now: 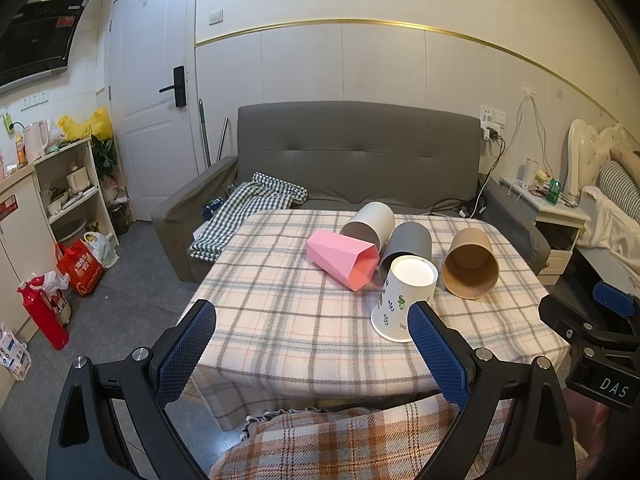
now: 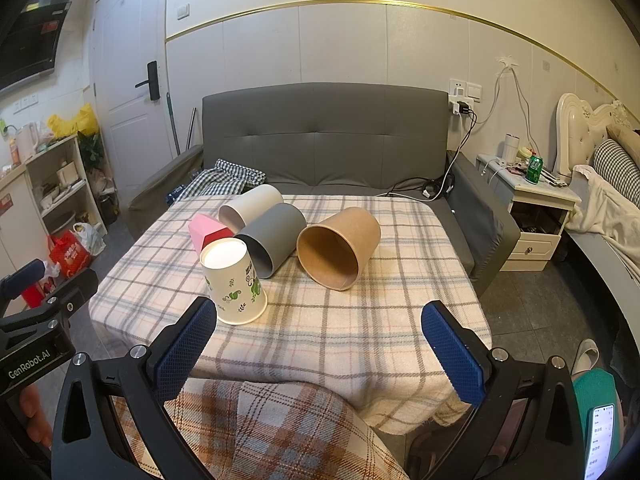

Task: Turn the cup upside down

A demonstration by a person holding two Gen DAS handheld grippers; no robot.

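On the worktop (image 2: 360, 332), covered by a plaid cloth, a white paper cup with green leaf print (image 2: 234, 282) is seen standing mouth-down, its white base upward. Behind it four cups are laid on their sides, all seen empty: a pink faceted cup (image 1: 344, 259), a white cup (image 1: 370, 222), a grey cup (image 2: 272, 238) and a brown kraft cup (image 2: 340, 246). The left hand-held gripper (image 1: 312, 344) and the right hand-held gripper (image 2: 320, 344) are held spread wide, nothing between their pads. The printed cup is found just beyond the left one's right pad.

Both grippers' jaws wide apart, empty.
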